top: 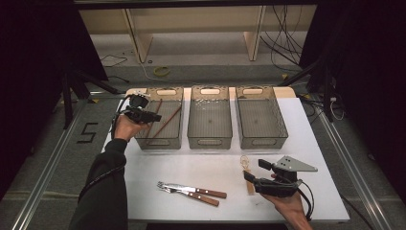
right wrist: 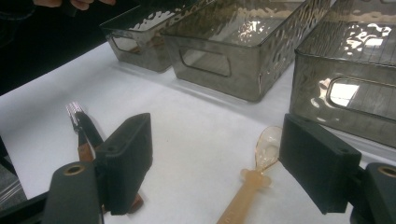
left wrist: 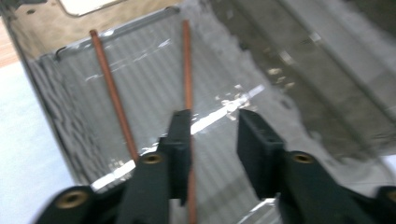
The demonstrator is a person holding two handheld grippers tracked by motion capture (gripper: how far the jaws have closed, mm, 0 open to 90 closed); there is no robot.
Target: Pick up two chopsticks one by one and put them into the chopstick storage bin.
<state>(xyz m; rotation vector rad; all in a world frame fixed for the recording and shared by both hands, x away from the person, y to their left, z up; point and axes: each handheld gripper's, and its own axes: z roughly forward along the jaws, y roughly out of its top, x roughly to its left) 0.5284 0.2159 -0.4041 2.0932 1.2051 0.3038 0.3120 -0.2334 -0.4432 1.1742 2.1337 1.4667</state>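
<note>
The left gripper (left wrist: 215, 135), jaws parted and empty, hangs over two chopsticks (left wrist: 112, 93) in the ten-o'clock bin (top: 160, 117); the right gripper (right wrist: 215, 163) gapes wide above a spoon (right wrist: 254, 179).

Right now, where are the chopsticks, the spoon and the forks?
chopsticks (top: 165, 122): high view, on the shaft of the one slanting across the left bin.
spoon (right wrist: 267, 145): right gripper view, on its clear bowl.
forks (top: 168, 186): high view, on the metal tines at their left end.
</note>
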